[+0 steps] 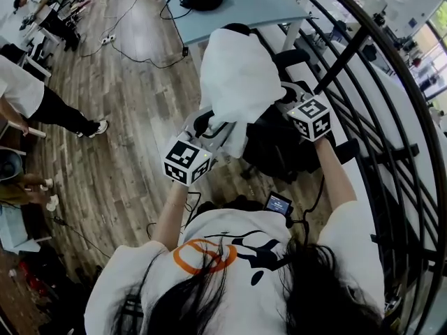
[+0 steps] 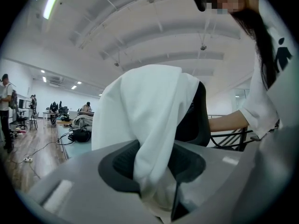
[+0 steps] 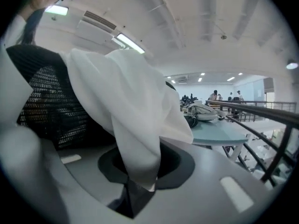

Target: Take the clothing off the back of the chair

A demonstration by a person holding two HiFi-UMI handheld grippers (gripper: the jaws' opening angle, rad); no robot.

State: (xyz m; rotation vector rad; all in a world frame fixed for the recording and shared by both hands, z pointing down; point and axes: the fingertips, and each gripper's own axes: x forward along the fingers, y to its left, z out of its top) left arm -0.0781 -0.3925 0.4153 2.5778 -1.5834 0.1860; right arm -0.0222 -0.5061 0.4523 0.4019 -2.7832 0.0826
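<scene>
Your left gripper was closed on the white garment, pinching its hanging left edge. The cloth rose up and away from both jaws, draped over the top of the chair back (long axis vertical). Your right gripper was clamped on the right edge, equally near.
</scene>
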